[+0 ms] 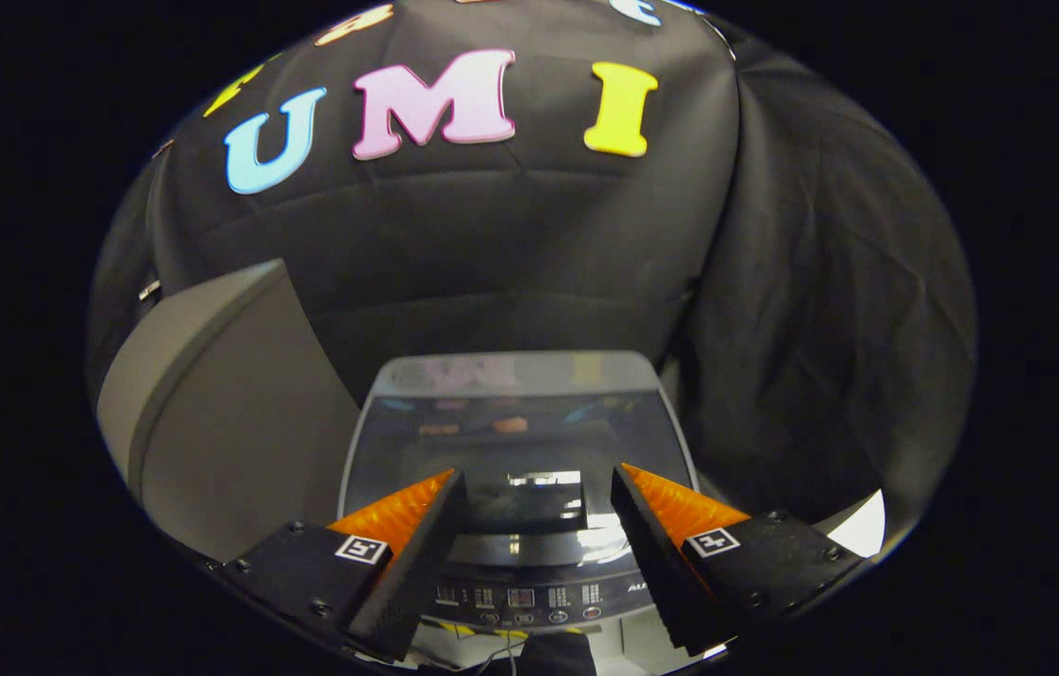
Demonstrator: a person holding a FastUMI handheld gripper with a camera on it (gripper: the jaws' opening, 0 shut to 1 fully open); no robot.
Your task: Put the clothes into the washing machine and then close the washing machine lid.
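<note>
A top-loading washing machine stands below me against the black cloth wall. Its dark glass lid lies flat and closed over the tub, reflecting light. The control panel with small buttons runs along the near edge, between my fingers. My gripper hovers above the lid, open, with nothing between its black fingers and orange-backed tips. No clothes show around the machine.
A grey slanted box or cabinet stands to the left of the washer. Black cloth hangs behind and to the right. A pale patch of surface shows low on the right.
</note>
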